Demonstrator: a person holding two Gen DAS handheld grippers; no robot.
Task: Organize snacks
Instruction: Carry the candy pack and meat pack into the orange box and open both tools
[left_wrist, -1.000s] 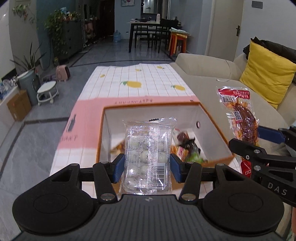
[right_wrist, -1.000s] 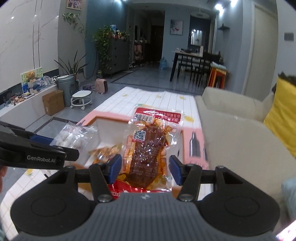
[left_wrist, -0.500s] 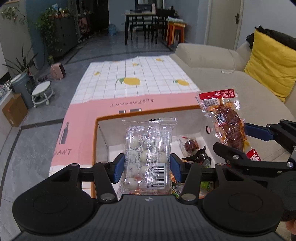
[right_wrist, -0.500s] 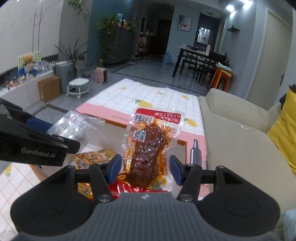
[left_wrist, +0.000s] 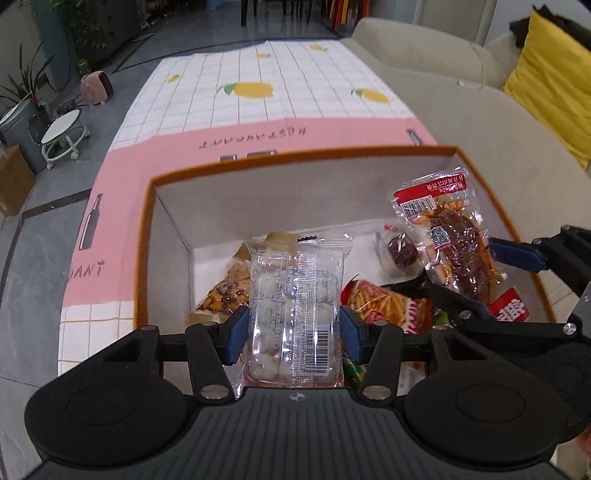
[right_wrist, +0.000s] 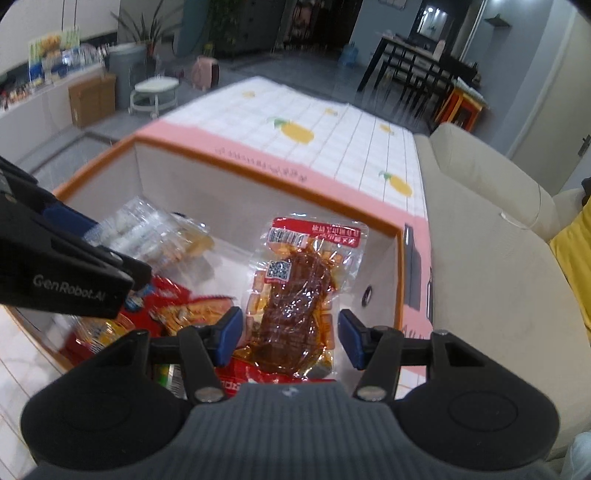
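My left gripper (left_wrist: 293, 334) is shut on a clear pack of white round sweets (left_wrist: 295, 310) and holds it over the open orange-rimmed box (left_wrist: 295, 157). My right gripper (right_wrist: 290, 334) is shut on a clear pack of brown meat snack with a red label (right_wrist: 295, 295), also over the box (right_wrist: 221, 155). The meat pack (left_wrist: 447, 236) and right gripper show at the right of the left wrist view. The sweets pack (right_wrist: 147, 229) shows at the left of the right wrist view. Several snack packs (left_wrist: 384, 302) lie on the box floor.
The box stands on a table with a pink and white lemon-print cloth (left_wrist: 273, 92). A beige sofa (left_wrist: 480, 110) with a yellow cushion (left_wrist: 550, 70) runs along the right. A white stool (left_wrist: 64, 136) and bin stand on the floor at left.
Both grippers have moved forward and tilted down over the box, each still holding its pack. The packs now hang inside the box opening, close above the snacks on its floor.
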